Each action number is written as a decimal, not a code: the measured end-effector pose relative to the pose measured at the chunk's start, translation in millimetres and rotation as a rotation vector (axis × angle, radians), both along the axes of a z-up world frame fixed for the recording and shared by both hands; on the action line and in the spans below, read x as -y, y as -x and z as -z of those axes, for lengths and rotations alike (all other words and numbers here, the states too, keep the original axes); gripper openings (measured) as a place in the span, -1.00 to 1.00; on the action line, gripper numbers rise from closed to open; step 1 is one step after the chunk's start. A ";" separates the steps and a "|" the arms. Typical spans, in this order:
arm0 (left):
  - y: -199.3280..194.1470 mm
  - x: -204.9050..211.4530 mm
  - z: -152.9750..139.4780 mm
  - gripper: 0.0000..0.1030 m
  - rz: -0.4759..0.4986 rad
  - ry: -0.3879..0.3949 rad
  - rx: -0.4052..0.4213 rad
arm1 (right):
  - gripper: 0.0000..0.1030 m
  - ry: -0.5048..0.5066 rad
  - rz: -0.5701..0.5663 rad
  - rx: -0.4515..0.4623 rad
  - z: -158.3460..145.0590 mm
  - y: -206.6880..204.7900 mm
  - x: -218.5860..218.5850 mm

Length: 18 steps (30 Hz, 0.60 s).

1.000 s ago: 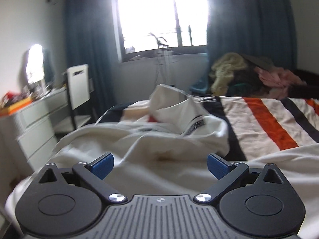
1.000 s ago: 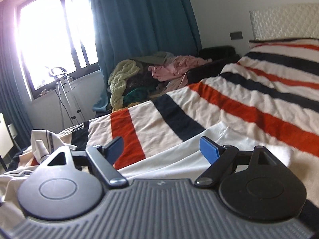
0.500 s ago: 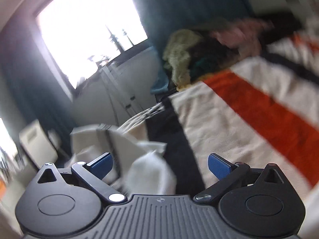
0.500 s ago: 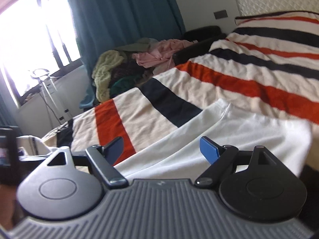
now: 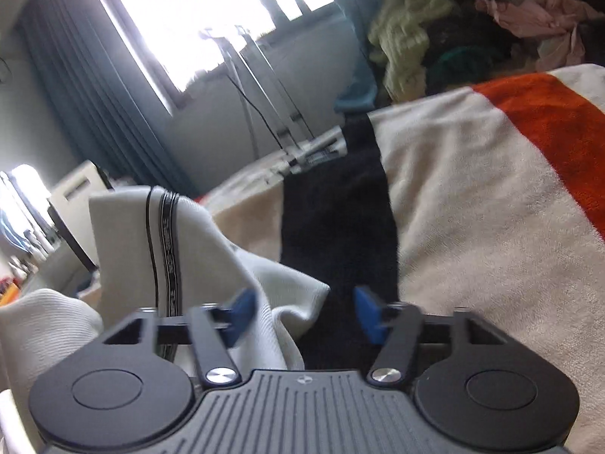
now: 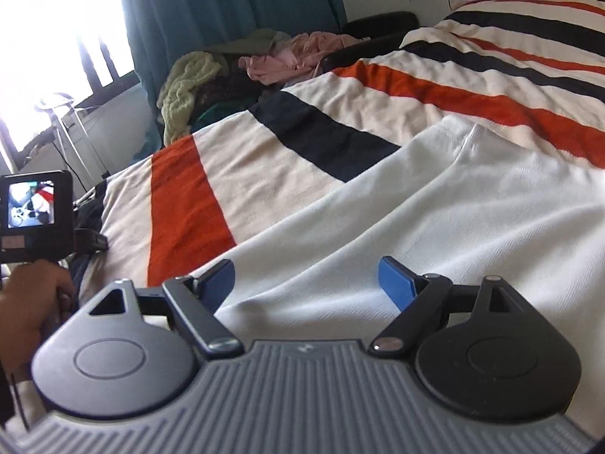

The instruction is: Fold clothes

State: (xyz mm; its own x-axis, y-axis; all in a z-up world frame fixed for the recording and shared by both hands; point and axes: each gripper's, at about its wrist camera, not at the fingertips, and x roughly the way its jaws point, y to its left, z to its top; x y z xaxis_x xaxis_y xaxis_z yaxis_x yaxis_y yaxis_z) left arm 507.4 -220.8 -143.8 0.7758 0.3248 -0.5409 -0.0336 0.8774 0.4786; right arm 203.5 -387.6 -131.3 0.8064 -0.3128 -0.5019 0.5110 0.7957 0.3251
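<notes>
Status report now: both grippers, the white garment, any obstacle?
Left gripper closing, white garment corner between jaws. Right gripper open over the garment. Nothing in the way.

White garment (image 6: 435,204) lies spread flat on the striped blanket (image 6: 264,174).

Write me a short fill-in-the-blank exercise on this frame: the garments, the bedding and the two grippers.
1. The white garment lies spread on a blanket striped in cream, orange and ____.
2. The right gripper hovers over the white garment with its jaws ____.
3. The left gripper is closing its jaws around a corner of a cream garment trimmed with a black ____.
4. The pile of clothes beyond the bed sits in front of a ____ curtain.

Missing words: black; open; band; teal
</notes>
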 end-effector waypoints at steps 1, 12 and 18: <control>0.2 -1.0 -3.0 -0.47 0.009 0.004 -0.014 | 0.64 0.003 -0.006 0.003 -0.5 0.2 -0.4; 105.3 34.0 -108.9 -0.84 0.297 0.213 0.091 | 0.64 0.033 0.088 0.059 -24.6 26.8 19.8; 192.5 111.2 -170.8 -0.99 0.546 0.484 0.088 | 0.64 0.174 0.106 0.098 -34.9 40.5 16.0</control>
State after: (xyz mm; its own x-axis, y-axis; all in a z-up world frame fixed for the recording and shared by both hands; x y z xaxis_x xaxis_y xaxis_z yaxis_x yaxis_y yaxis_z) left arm 314.9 -332.0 27.1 0.8057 -0.3799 -0.4545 0.4487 0.8923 0.0494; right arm 162.9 -403.7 -96.4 0.8068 -0.4730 -0.3540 0.5672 0.7879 0.2398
